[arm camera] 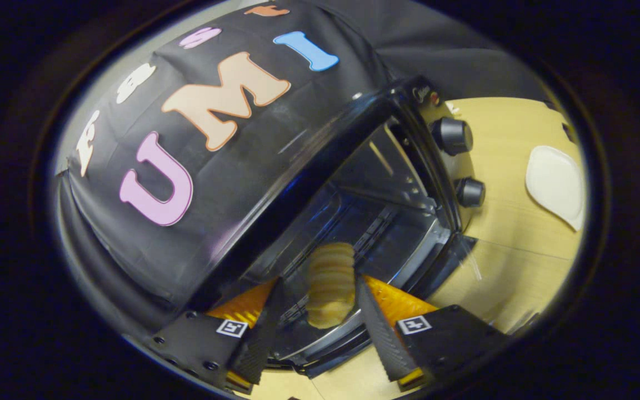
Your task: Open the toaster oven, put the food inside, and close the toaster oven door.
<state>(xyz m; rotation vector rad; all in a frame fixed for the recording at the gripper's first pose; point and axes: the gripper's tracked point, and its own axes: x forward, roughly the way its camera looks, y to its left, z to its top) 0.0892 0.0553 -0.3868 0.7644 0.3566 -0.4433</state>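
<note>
The black toaster oven point(320, 166) stands open just ahead of me, and its door point(325, 355) is folded down under my fingers. A ridged, pale yellow pastry point(330, 283) lies at the front of the oven's mouth, on the wire rack point(375, 228) as far as I can tell. My gripper point(319, 279) is open around the pastry. The right finger point(378, 328) sits close against the pastry's side. The left finger point(267, 328) stands apart from it with a visible gap.
Two dark knobs point(452, 136) point(470, 192) are on the oven's control panel to the right of the opening. A white plate point(556, 186) lies on the wooden table point(520, 266) beyond the knobs. Black cloth hangs behind and over the oven.
</note>
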